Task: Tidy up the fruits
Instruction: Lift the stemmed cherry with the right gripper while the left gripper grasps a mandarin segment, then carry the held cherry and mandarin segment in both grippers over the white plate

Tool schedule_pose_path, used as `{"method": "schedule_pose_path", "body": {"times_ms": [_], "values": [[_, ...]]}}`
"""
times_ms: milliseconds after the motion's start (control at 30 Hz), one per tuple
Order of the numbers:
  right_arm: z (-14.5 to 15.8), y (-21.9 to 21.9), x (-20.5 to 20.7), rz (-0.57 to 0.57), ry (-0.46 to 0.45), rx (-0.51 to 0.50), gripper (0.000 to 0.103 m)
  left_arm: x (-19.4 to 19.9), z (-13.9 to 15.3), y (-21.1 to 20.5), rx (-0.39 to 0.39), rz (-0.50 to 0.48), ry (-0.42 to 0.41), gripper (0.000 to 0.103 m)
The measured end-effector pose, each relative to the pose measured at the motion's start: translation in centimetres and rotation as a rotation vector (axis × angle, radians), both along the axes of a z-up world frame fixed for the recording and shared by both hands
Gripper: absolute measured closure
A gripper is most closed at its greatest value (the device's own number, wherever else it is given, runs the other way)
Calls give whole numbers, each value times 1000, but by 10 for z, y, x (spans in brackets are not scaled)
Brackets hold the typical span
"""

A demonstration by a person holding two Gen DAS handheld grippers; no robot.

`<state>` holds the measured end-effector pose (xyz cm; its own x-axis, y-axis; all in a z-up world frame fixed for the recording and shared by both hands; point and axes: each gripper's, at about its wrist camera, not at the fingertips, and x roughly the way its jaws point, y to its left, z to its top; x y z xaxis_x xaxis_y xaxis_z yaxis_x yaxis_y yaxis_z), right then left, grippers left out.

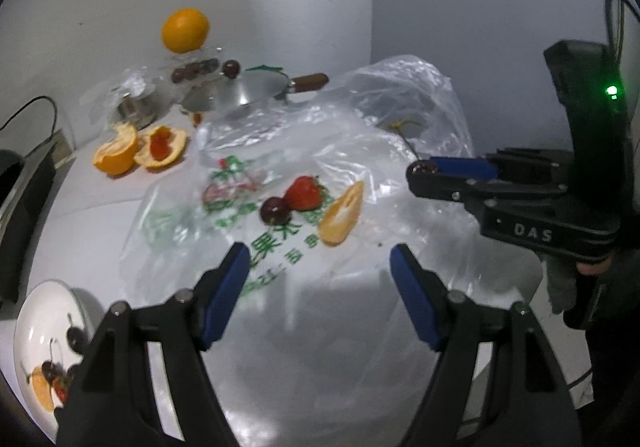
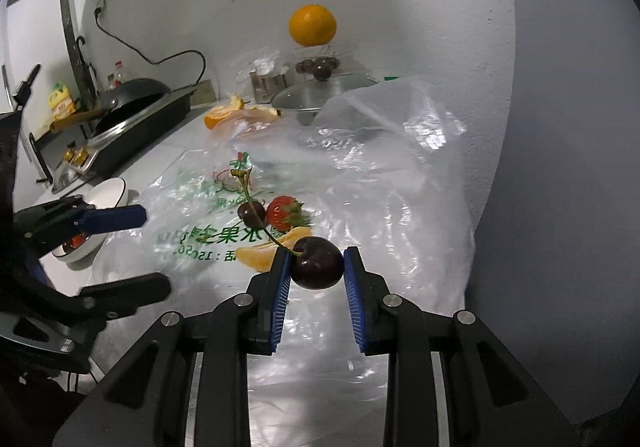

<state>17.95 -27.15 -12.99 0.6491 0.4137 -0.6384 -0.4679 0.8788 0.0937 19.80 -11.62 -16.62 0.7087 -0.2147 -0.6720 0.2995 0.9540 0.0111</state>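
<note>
My right gripper (image 2: 317, 264) is shut on a dark cherry (image 2: 318, 263) with a long green stem, held above the clear plastic bag (image 2: 380, 183). In the left wrist view the same right gripper (image 1: 420, 170) comes in from the right with the cherry (image 1: 420, 169) at its tip. On the bag lie another cherry (image 1: 273, 210), a strawberry (image 1: 304, 192) and an orange wedge (image 1: 342, 215). My left gripper (image 1: 320, 267) hangs open above the bag with nothing between its fingers. A white bowl (image 1: 30, 327) at the lower left holds cherries, a strawberry and an orange piece.
At the back are a whole orange (image 1: 185, 30) on a clear stand, a halved orange and peel (image 1: 138, 149), a metal pot lid (image 1: 244, 91) and a steel cup (image 1: 136, 109). A black wok on a stove (image 2: 132, 107) is at the left. A hand (image 1: 592, 267) holds the right gripper.
</note>
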Motion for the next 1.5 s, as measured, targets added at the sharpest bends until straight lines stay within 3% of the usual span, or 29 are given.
{"method": "schedule_pose_path", "body": {"times_ms": [233,300,633,833,867,1000,1500], "values": [[-3,-9,12,19,-8,26,75,32,-13,-19,27,-24,32,30],[-6,-11,16,22,-5,37,75,39,-17,-23,35,-30,45,39],[-14,-18,29,27,9,49,75,69,-42,-35,67,-34,119,48],[-17,-20,30,22,16,50,75,80,-51,-40,62,-38,146,59],[-17,-20,30,22,16,50,75,80,-52,-40,56,-40,153,67],[-16,-18,28,29,17,47,75,80,-52,-39,42,-45,153,73],[-1,-3,11,42,-17,24,75,50,-28,-33,19,-69,102,75]]}}
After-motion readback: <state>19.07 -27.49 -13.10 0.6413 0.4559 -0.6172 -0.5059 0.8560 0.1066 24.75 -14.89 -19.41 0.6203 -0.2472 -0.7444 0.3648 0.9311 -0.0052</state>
